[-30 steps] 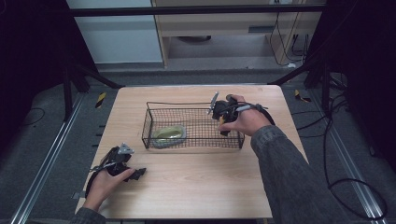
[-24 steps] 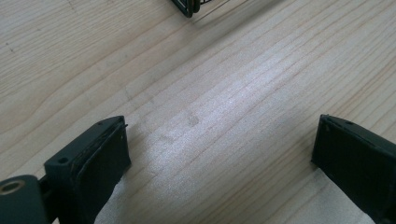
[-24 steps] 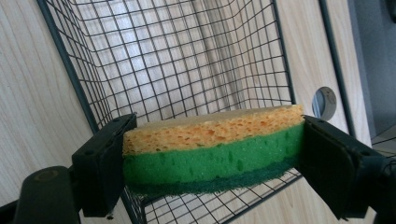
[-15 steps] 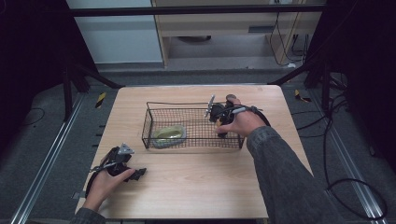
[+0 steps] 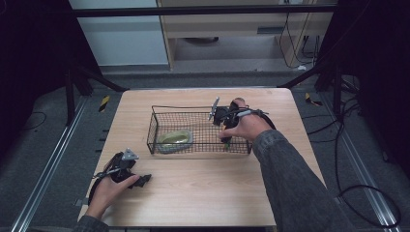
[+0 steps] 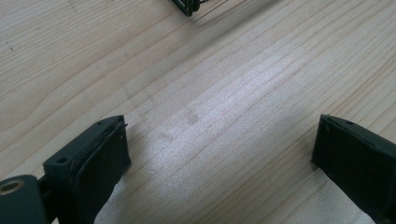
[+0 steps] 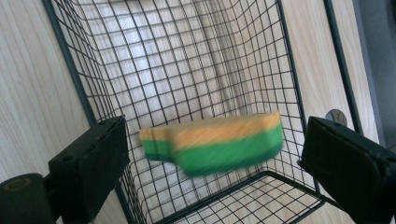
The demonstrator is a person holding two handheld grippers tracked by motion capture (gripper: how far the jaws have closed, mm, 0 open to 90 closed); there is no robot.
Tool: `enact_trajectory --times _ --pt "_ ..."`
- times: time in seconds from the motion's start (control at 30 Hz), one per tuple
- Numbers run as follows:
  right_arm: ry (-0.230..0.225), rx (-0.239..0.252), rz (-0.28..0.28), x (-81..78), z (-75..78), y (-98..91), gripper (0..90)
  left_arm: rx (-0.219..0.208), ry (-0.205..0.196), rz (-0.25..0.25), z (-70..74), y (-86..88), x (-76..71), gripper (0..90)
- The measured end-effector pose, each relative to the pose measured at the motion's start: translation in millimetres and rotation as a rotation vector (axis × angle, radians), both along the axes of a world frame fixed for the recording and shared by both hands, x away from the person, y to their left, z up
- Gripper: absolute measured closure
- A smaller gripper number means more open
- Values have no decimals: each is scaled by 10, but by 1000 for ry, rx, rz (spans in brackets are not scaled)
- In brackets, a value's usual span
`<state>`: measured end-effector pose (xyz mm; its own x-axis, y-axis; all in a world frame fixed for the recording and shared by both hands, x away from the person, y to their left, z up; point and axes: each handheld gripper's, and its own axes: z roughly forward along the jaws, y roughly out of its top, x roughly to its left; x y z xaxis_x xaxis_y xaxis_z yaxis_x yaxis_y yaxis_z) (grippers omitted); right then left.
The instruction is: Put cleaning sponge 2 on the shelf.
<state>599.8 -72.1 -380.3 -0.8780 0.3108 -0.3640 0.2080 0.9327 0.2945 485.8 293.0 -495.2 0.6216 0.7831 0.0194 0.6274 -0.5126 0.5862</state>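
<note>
sponge let go over the wire basket

the right gripper point(image 7: 210, 154) hangs above the near right end of the wire basket point(image 5: 153, 126), jaws spread wide, and the yellow-and-green sponge point(image 7: 215, 142) sits blurred between them touching neither jaw, so it looks released and dropping toward the mesh floor. in the high view the right gripper point(image 5: 226, 135) is over that same end, while a pale green dish point(image 5: 175, 139) already lies at the basket's left end. the left gripper point(image 5: 140, 181) rests on the wooden surface point(image 5: 203, 193) near the front left corner, jaws apart and holding nothing. by my reading the drop is nearly done; what is left is for the sponge to settle inside and the right hand point(image 5: 246, 126) to pull clear.
</note>
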Motion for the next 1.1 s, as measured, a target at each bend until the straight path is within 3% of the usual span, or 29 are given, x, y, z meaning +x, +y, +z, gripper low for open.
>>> enact_trajectory --times 0.57,1.1 --pt "-29 8 -9 -36 104 -40 144 -1 0 3 -2 -1 1 22" --pt "-52 11 -39 -113 188 -287 189 1 1 4 -2 -2 3 19"
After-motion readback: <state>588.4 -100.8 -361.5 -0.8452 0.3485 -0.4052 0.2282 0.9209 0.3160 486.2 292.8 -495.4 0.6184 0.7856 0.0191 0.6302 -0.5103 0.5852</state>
